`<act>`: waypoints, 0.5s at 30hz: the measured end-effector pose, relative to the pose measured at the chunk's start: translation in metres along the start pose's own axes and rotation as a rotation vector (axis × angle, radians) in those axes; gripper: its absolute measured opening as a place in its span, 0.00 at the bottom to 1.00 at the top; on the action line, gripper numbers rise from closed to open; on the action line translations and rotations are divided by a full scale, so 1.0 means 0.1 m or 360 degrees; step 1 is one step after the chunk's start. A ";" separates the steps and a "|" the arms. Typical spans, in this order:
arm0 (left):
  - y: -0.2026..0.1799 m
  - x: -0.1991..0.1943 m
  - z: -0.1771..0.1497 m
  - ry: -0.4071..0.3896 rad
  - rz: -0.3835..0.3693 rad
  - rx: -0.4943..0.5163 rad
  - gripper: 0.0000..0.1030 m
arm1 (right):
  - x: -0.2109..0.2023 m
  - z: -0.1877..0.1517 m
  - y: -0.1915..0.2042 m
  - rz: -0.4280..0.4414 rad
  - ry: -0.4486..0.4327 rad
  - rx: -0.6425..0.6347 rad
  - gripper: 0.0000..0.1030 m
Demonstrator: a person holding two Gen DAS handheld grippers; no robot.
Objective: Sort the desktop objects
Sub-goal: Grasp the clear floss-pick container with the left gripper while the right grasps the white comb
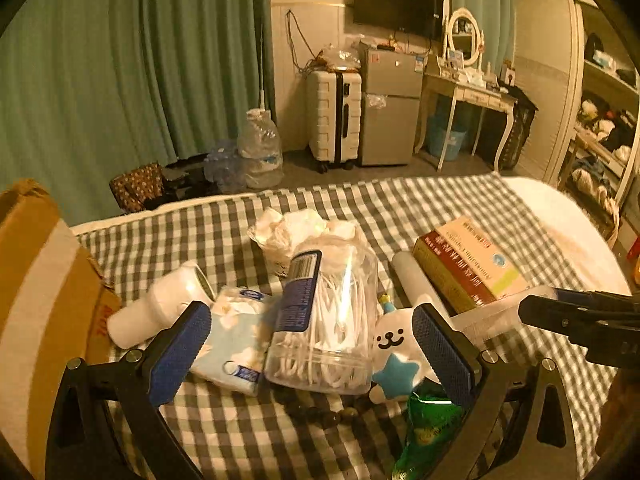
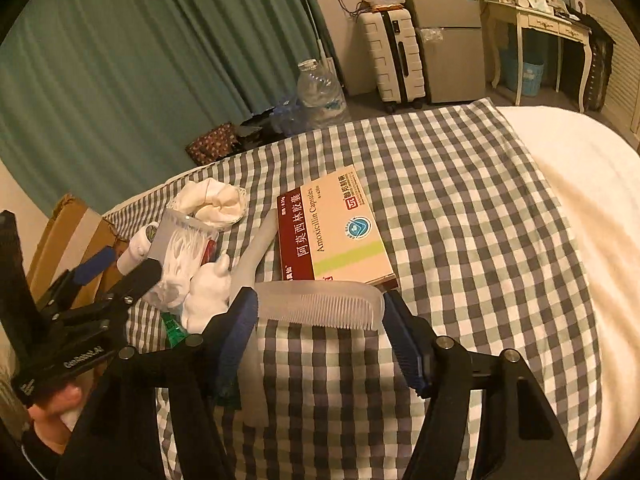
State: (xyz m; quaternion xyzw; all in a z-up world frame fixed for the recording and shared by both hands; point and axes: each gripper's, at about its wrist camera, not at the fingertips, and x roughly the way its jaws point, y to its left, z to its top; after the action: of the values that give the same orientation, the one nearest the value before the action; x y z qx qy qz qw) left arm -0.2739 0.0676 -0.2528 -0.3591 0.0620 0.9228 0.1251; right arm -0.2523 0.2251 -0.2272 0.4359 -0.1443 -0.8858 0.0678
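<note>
Translucent plastic is what the right gripper (image 2: 318, 332) is dealing with: a pale comb (image 2: 320, 300) lying on the checked bedcover (image 2: 460, 200), just in front of the Amoxicillin box (image 2: 332, 232). Its blue-padded jaws are standing either side of the comb, partly open, and I am not seeing them press on it yet, so nothing is being held. The left gripper (image 1: 312, 356) is hanging wide open over the clutter, its jaws bracketing a clear tub of white picks (image 1: 324, 320) without touching it, with a tissue pack (image 1: 236, 336) to one side and a small white plush toy (image 1: 394, 356) to the other.

To my eye, the comb is the piece being taken now. It is thin and lying flat, so the pads are needing to come low, almost to the cloth, and close across the spine rather than the teeth, which may flex and slip. Keeping clear of the box edge is mattering too, or the comb may tip against it.
</note>
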 end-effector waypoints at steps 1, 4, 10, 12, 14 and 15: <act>-0.02 0.04 -0.02 0.0011 0.0011 0.0008 1.00 | 0.03 -0.01 -0.01 0.0012 0.0019 0.0013 0.62; -0.06 0.19 -0.04 0.0034 0.0020 -0.0016 0.85 | 0.14 -0.03 -0.03 0.0062 0.0063 0.0039 0.60; -0.08 0.36 -0.07 0.0090 0.0032 -0.0046 0.61 | 0.20 -0.04 -0.05 0.0127 0.0101 0.0062 0.35; -0.09 0.33 -0.09 0.0091 0.0035 -0.0021 0.61 | 0.23 -0.04 -0.06 0.0150 0.0107 0.0080 0.27; -0.10 0.30 -0.13 0.0093 0.0047 0.0011 0.61 | 0.24 -0.04 -0.10 0.0196 0.0097 0.0124 0.24; -0.09 0.29 -0.14 0.0096 0.0048 0.0009 0.61 | 0.25 -0.05 -0.13 0.0224 0.0093 0.0153 0.22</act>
State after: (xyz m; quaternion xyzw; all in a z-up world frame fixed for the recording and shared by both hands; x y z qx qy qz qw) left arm -0.2830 0.0786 -0.2828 -0.3855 0.0738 0.9131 0.1101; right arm -0.2637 0.2302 -0.2524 0.4530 -0.2149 -0.8578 0.1131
